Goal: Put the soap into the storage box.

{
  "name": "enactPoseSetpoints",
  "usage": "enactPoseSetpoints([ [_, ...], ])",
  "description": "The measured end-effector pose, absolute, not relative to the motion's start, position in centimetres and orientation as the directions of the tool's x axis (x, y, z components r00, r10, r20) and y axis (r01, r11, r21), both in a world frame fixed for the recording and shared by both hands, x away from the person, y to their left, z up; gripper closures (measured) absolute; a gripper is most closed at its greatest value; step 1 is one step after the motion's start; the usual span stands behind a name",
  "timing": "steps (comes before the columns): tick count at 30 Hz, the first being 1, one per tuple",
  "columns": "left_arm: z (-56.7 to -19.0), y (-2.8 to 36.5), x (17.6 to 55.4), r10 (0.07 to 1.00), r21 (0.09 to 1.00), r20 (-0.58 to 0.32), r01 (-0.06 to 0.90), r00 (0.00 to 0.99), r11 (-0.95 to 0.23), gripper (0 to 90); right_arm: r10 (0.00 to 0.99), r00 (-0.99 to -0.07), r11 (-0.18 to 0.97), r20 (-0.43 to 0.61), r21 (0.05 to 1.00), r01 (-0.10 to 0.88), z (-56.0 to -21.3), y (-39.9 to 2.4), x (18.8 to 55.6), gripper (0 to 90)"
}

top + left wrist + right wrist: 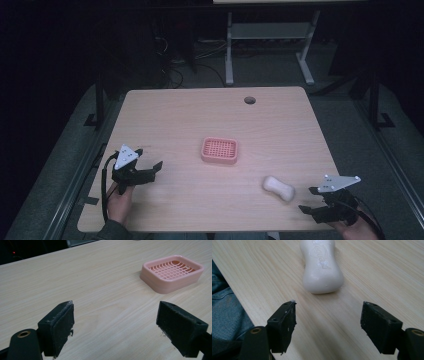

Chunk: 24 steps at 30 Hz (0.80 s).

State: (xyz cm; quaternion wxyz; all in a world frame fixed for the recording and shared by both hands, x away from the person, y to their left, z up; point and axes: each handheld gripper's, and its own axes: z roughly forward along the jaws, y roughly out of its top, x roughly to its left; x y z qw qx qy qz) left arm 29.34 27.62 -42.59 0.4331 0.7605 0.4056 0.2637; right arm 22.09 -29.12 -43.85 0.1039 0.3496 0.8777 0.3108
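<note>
The right gripper (306, 201) sits at the near right corner of the wooden table (190, 115), jaws spread wide and holding nothing. Just ahead of it lies the white soap bar (278, 188), flat on the wood, a little to the left of the gripper and not touched by it. In the right gripper view the soap bar (322, 267) lies just beyond the open jaws, its near end pointing toward the gap between them, raised lettering on its top. Over on the near left, the left gripper (156, 169) rests low, jaws released too, nothing between them. The pink soap dish (219, 150) stands in the middle of the table, between the two grippers and farther in, well apart from the soap. From the left gripper view the soap dish (172, 273) is off to the far right, its grid floor bare.
</note>
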Motion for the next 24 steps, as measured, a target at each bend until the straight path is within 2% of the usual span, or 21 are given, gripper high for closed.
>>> enactPoseSetpoints([
  [24, -42.7, 27.6, 29.4, 0.845, 0.869, 0.048, 0.395, 0.532, -0.297, 14.6, 0.639, -0.769, 0.620, 0.008, 0.587, 0.521, -42.6, -26.9, 23.9, 27.3],
])
